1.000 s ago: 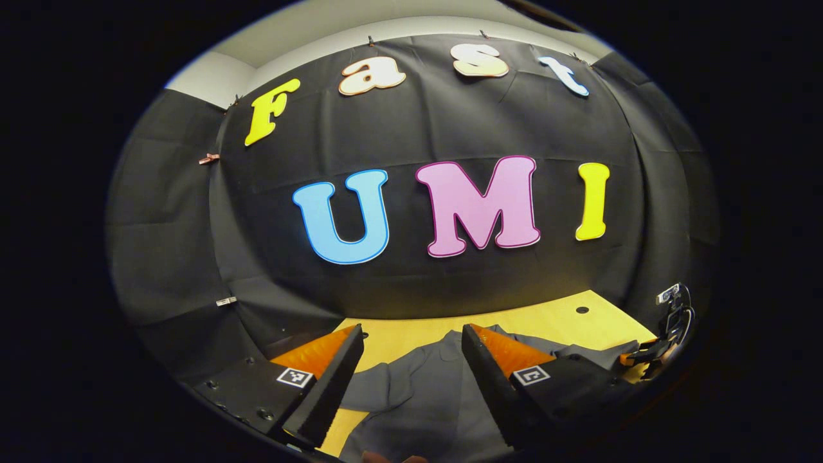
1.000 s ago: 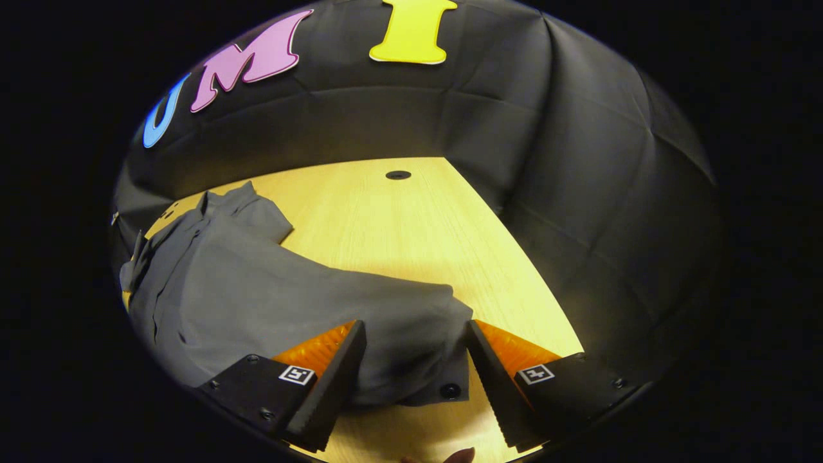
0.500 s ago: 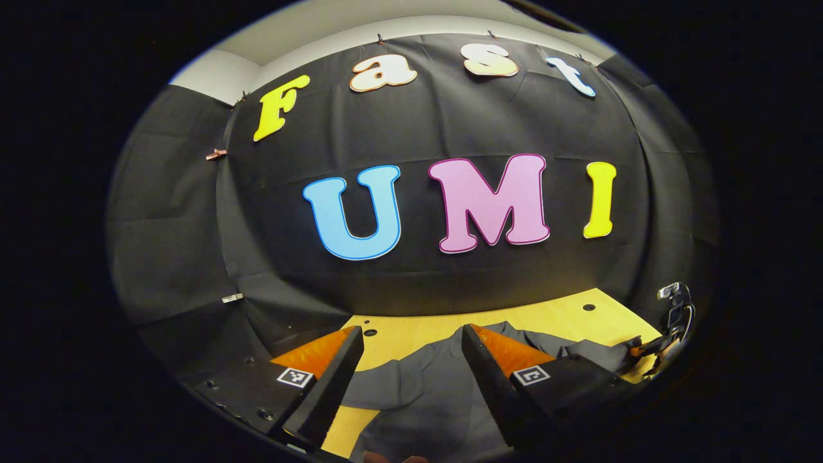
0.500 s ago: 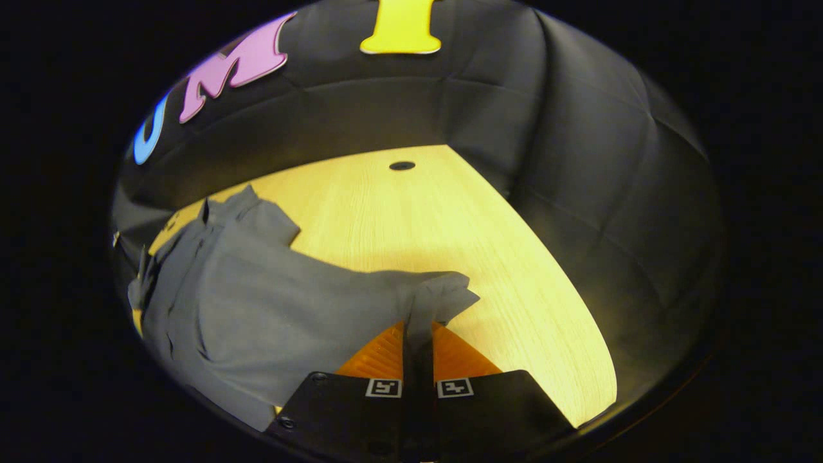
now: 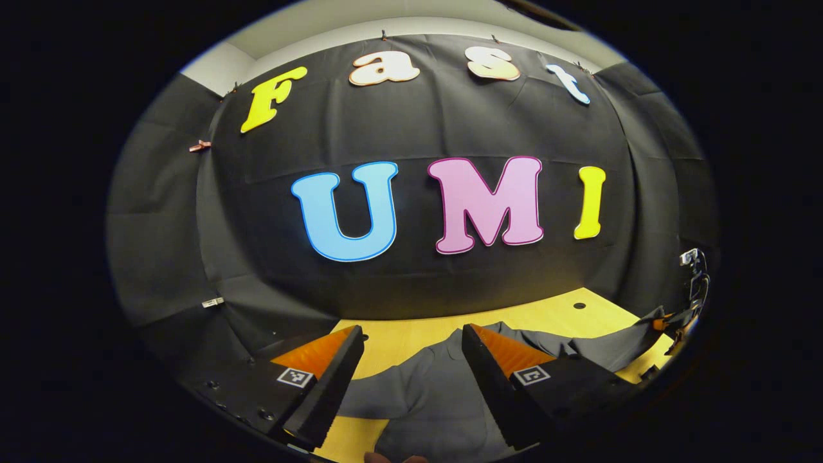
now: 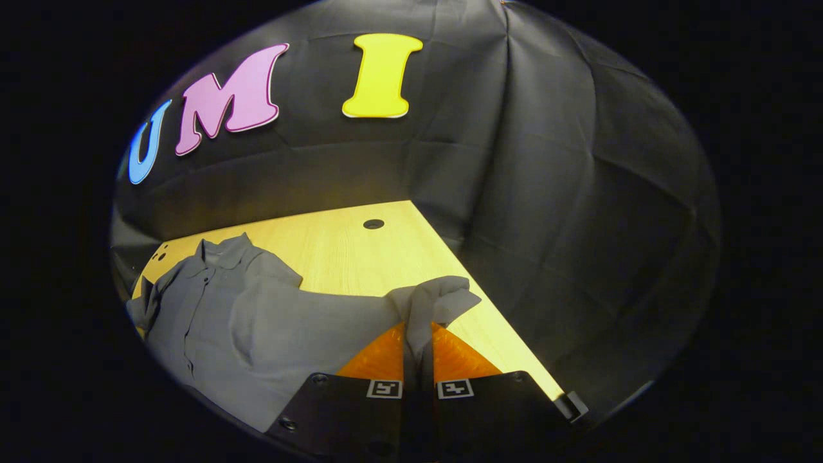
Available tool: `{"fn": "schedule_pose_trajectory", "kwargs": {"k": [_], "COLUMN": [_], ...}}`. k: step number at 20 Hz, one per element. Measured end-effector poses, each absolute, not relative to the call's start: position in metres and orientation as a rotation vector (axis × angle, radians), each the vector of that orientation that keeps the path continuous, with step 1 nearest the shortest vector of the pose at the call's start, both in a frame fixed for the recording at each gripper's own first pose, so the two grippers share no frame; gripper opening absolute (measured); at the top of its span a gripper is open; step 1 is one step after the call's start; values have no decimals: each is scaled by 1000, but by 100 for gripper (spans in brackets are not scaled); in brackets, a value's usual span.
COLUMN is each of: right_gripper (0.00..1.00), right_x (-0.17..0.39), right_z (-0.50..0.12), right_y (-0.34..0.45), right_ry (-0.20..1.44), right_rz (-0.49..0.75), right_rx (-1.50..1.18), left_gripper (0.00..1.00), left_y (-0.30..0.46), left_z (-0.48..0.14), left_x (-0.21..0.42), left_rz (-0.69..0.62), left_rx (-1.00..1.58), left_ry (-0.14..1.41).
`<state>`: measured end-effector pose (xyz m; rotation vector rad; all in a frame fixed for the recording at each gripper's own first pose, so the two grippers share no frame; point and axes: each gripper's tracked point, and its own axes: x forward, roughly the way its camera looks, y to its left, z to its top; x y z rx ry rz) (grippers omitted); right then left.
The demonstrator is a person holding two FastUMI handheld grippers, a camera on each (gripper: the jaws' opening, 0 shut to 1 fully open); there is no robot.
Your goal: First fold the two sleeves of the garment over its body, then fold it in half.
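A grey button-up shirt (image 6: 212, 321) lies on the wooden table (image 6: 341, 251), collar toward the far wall. My right gripper (image 6: 418, 326) is shut on the cuff of the sleeve (image 6: 437, 296) and holds it above the table; the sleeve stretches from the shoulder up to the fingers. In the left gripper view the shirt (image 5: 424, 392) lies under and beyond my left gripper (image 5: 411, 331), which is open above the cloth with nothing between its fingers. At the far right the raised sleeve (image 5: 611, 347) runs up to the right gripper (image 5: 665, 319).
The black cloth wall closes the table at the back and on the right. A small round hole (image 6: 373, 224) sits in the tabletop beyond the shirt. Bare wood lies to the right of the shirt's body (image 6: 386, 263).
The right gripper shut on the sleeve's cuff and lifted it off the table. The left gripper stayed open and shifted only slightly over the shirt.
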<state>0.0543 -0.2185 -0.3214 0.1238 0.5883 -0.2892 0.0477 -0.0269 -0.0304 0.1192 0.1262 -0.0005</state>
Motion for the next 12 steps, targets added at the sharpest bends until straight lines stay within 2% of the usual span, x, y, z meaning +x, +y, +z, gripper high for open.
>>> {"fn": "schedule_pose_trajectory", "kwargs": {"k": [6,12], "right_gripper": [5,5], "right_x": [19,42], "right_z": [-250,-190], "right_y": [-177,-89], "right_ry": [503,407], "right_rz": [-324,-234], "right_rx": [137,134], "left_gripper": [97,98], "left_y": [20,68], "left_z": [-43,-57], "left_x": [59,59], "left_rz": [-34,-45], "left_rx": [83,57], "left_ry": [124,124]}}
